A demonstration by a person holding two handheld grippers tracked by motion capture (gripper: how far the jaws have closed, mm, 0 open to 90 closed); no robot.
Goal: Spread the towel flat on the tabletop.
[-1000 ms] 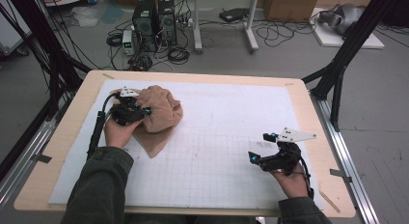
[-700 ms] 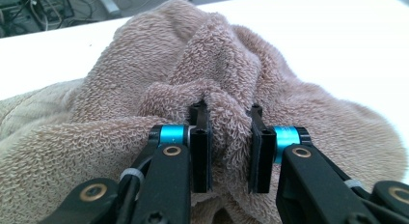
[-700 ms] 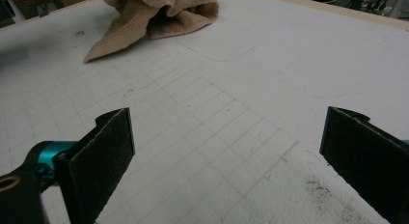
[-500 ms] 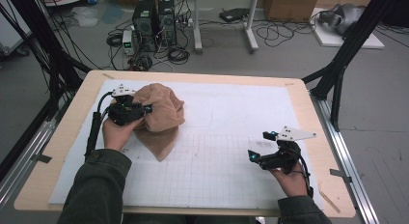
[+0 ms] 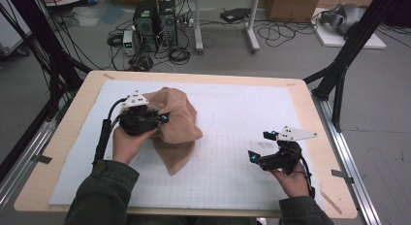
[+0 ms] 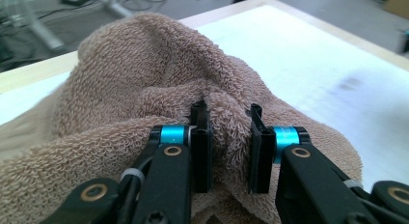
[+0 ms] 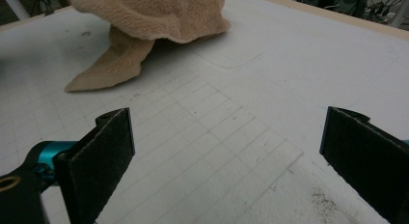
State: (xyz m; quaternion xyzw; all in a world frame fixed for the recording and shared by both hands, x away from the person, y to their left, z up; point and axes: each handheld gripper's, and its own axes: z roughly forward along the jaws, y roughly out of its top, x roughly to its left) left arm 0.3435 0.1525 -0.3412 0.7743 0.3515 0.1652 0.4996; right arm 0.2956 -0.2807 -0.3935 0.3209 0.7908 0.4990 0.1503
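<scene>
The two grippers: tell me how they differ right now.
The left gripper is shut on a fold of the tan towel; the right gripper is wide open with nothing between its fingers. The left is lifting the towel at the mat's far left; the right hovers over bare grid. Both have black fingers and blue collars.

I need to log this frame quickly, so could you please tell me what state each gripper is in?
Left gripper: closed on a fold of the tan towel.
Right gripper: open, holding nothing.
</scene>
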